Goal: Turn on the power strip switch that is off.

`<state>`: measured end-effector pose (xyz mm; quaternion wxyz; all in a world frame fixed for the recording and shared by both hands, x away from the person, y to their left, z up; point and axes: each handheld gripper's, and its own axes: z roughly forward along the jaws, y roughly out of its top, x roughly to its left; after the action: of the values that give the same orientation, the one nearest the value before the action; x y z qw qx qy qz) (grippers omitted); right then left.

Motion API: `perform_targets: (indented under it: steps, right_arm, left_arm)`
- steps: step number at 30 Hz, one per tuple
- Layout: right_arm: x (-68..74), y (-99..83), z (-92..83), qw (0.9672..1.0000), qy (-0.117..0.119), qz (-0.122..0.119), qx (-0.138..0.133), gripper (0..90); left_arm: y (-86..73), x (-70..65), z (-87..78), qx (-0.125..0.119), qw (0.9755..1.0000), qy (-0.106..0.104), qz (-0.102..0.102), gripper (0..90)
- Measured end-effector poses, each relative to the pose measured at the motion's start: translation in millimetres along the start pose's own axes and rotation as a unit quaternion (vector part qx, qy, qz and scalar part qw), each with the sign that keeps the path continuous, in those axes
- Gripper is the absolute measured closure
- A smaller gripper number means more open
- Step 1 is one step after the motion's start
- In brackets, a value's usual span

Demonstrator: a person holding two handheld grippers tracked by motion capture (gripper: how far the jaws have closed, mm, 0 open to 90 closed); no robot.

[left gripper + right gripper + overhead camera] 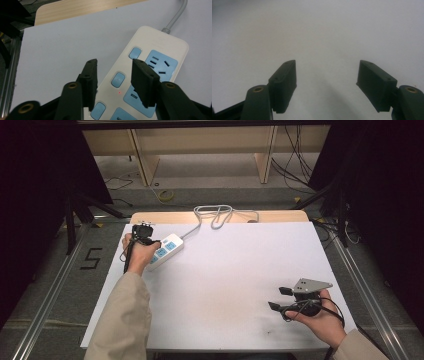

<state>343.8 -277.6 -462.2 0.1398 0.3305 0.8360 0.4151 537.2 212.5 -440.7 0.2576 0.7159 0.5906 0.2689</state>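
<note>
Left gripper (pixel 113 77), jaws apart over cream plastic power strip with blue sockets (pixel 147 82); right gripper (pixel 325 85) apart, empty; risk: pressing wrong switch.

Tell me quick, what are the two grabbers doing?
Left gripper: open, over the power strip, holding nothing.
Right gripper: open, empty, above the white table.

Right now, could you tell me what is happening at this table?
A person holds a gripper in each hand over a white table. The left gripper hovers open above a white power strip with blue sockets and buttons, its jaws either side of the middle button, beside which a small red light glows. The right gripper is open over bare table near the front right, holding nothing. The strip's grey cable loops off the far edge.
</note>
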Motion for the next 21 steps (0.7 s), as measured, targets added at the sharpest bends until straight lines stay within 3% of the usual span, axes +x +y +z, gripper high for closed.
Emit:
perform_targets:
  steps: [8,16,21]
  right_arm:
    - [-0.4,0.0,-0.1,1.0000,-0.001,0.000,-0.001,32.0]
    - [-0.7,0.1,-0.6,1.0000,-0.001,0.001,0.000,32.0]
    - [-0.9,0.5,-0.4,1.0000,-0.002,-0.001,-0.002,32.0]
  left_arm:
    - [0.6,-3.0,-4.6,-0.004,0.9998,-0.013,-0.016,43.9]
    - [-1.5,-7.0,-17.5,-0.005,0.9984,-0.051,-0.024,35.8]
    - [-2.0,-11.8,-29.9,-0.013,0.9975,-0.069,-0.010,33.2]
